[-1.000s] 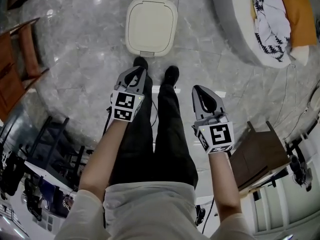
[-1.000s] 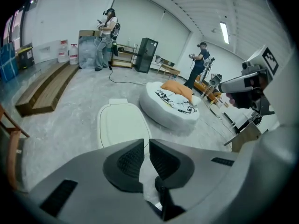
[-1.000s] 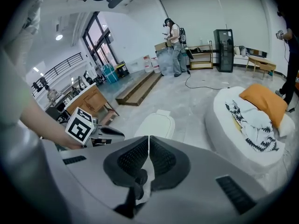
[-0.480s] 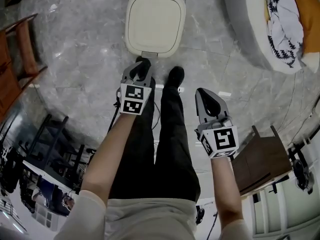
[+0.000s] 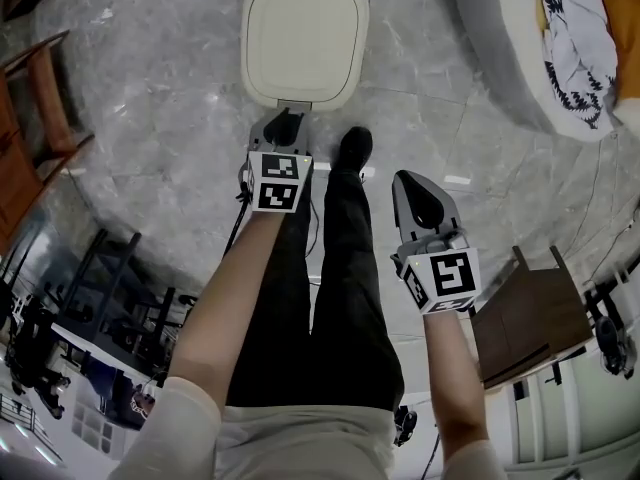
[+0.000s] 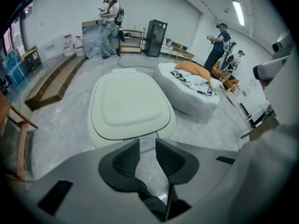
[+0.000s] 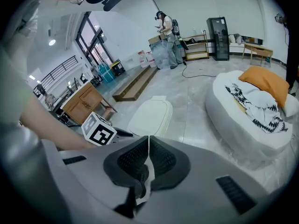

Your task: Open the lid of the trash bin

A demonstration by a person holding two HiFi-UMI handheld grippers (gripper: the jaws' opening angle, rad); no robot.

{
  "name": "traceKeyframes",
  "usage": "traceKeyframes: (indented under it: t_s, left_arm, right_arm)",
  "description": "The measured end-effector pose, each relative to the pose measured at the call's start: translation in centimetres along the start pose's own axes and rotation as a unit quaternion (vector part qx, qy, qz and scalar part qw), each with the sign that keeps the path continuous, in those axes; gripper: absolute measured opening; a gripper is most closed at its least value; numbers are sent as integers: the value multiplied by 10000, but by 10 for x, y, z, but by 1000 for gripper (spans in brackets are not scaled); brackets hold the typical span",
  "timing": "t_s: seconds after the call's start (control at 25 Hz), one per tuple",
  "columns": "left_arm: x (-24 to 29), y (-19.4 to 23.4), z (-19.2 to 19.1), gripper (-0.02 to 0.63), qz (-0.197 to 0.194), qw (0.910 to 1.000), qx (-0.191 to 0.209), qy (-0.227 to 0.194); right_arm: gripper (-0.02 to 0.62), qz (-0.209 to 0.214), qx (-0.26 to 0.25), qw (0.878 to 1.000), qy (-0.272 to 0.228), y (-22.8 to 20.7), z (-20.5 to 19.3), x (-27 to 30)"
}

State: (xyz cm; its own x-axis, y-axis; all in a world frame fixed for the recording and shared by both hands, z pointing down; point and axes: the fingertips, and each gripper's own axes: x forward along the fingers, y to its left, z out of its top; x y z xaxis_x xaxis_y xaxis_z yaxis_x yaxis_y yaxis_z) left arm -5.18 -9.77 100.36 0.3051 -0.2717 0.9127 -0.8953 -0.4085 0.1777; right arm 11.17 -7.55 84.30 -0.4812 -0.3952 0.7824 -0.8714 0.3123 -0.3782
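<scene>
A cream trash bin [image 5: 305, 33] stands on the marble floor with its lid [image 6: 131, 106] closed. A small push tab [image 6: 146, 145] sits at the lid's near edge. My left gripper [image 5: 283, 123] hangs just short of that edge and points steeply down. In the left gripper view, the left gripper [image 6: 147, 143] is open; the tab shows through the gap, with nothing between the pads. My right gripper [image 5: 414, 186] hovers lower right, well away from the bin. The right gripper [image 7: 148, 139] is shut on nothing, with the bin [image 7: 152, 117] beyond it.
The person's legs and black shoes [image 5: 352, 148] stand right before the bin. A round white bed [image 5: 520, 58] with a patterned blanket lies at the upper right. A wooden chair [image 5: 40, 108] is at the left, a brown stool [image 5: 530, 318] at the lower right. Other people [image 6: 110, 24] stand far off.
My left gripper has moved up the picture from over the left shoe to the bin's near edge. The right gripper has shifted only slightly. The bin lid stays closed.
</scene>
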Motion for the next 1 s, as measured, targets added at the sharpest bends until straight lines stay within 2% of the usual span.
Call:
traceKeyframes:
  t_s: [0.12,0.32,0.52,0.68,1.0]
  left_arm:
    - [8,-1,-10,120,100,9997,-64,202]
    - [13,2,-9,120,275,9993,-235,124]
    - [14,2,-11,120,278,9993,-38,252]
    - [14,1,-11,121,302,9990,-139,304]
    - [4,-7,-2,156,-40,9991,-3,420]
  right_arm:
    - [31,-4,28,10000,22,-4,-5,-2]
    - [31,-49,81,10000,16,-16,-10,-4]
    - [31,-58,57,10000,-24,-18,-10,-3]
    - [31,-66,44,10000,-35,-16,-8,-4]
    - [31,-97,-139,9998,-85,-7,3,-17]
